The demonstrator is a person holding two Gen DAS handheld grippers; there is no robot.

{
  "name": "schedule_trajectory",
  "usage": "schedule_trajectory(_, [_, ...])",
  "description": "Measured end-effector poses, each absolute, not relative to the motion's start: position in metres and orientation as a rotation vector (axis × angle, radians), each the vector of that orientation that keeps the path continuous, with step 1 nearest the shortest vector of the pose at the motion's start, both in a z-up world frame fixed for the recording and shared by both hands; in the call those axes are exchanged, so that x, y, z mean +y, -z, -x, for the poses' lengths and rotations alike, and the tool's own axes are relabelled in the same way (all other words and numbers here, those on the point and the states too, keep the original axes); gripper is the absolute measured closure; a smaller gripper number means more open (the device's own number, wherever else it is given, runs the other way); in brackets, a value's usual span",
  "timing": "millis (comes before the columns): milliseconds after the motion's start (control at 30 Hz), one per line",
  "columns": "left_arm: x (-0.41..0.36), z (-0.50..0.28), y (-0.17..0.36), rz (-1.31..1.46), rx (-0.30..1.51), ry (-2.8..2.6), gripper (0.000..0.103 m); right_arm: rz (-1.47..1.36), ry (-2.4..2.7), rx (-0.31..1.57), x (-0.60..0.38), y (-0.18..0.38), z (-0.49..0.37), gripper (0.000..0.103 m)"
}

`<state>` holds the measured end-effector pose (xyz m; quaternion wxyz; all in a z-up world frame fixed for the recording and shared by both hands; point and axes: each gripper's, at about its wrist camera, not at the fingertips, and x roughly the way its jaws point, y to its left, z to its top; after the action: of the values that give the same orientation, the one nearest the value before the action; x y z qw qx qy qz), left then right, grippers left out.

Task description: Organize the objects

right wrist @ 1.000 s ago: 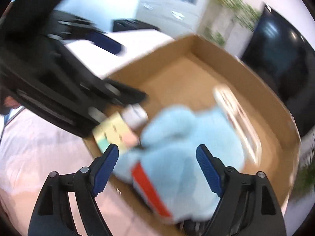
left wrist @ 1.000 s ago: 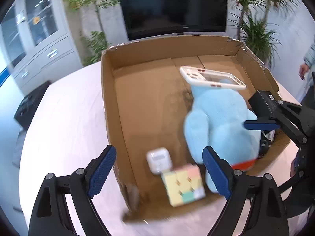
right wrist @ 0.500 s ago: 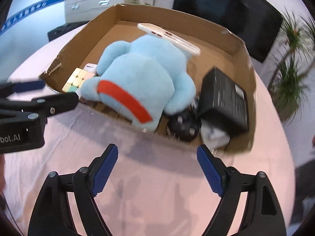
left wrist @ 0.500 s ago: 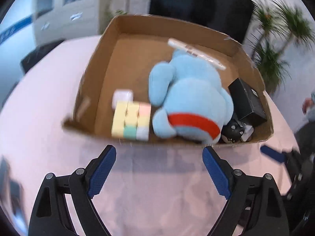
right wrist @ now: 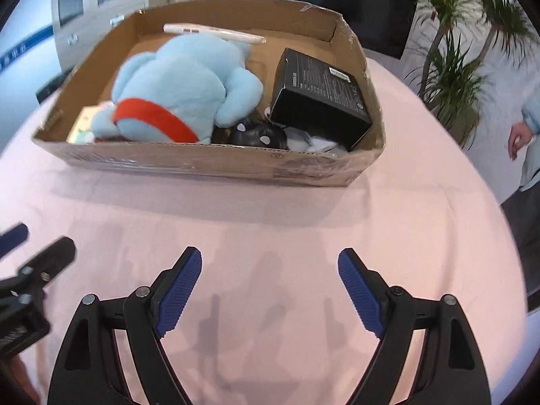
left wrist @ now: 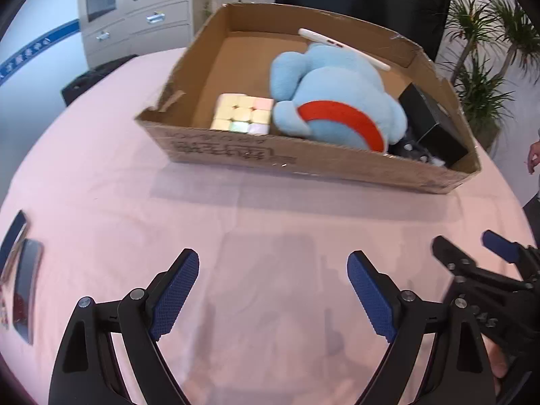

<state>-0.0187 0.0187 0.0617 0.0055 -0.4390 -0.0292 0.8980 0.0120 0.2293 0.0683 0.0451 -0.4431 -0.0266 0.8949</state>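
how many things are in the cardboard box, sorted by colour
Light blue: 1, the plush toy
Black: 2, the black box and a round black item
White: 2, the phone case and a small white item, partly hidden
Pastel multicolour: 1, the puzzle cube
Total: 6 visible in the cardboard box

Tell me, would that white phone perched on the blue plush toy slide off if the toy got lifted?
Probably. The white phone lies tilted across the blue plush toy, a soft rounded support. Its smooth casing looks slippery, and it seems stiff, so it would likely slide off whole.
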Motion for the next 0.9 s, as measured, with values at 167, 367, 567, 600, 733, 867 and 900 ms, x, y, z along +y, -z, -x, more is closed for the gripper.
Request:
schedule_trajectory(167, [0.016,0.008,-0.057,1.357,-0.034,-2.89,0.013,1.337,-2.697,-0.144,0.228,-0.065,-0.024,0.019])
schedule_trajectory(367, [0.024,-0.006,-0.052,1.302,0.031,-2.869,0.013,1.277,-2.725,-0.165,0.225,-0.059,-0.038,0.014])
schedule_trajectory(567, [0.023,-0.013,-0.037,1.306,0.003,-2.828,0.005,1.29,-2.725,-0.109,0.233,-0.051,-0.042,0.014])
schedule_trajectory(600, [0.023,-0.013,-0.033,1.315,-0.004,-2.832,0.005,1.3,-2.714,-0.099,0.236,-0.048,-0.042,0.014])
schedule_trajectory(733, [0.024,-0.011,-0.022,1.351,-0.06,-2.82,0.004,1.389,-2.691,0.02,0.243,-0.032,-0.045,0.014])
schedule_trajectory(867, [0.028,-0.012,-0.005,1.401,-0.053,-2.791,0.0,1.437,-2.679,-0.012,0.239,-0.017,-0.051,0.007])
schedule_trajectory(900, [0.026,-0.011,-0.002,1.41,-0.089,-2.788,0.0,1.42,-2.661,-0.03,0.237,-0.017,-0.052,0.002])
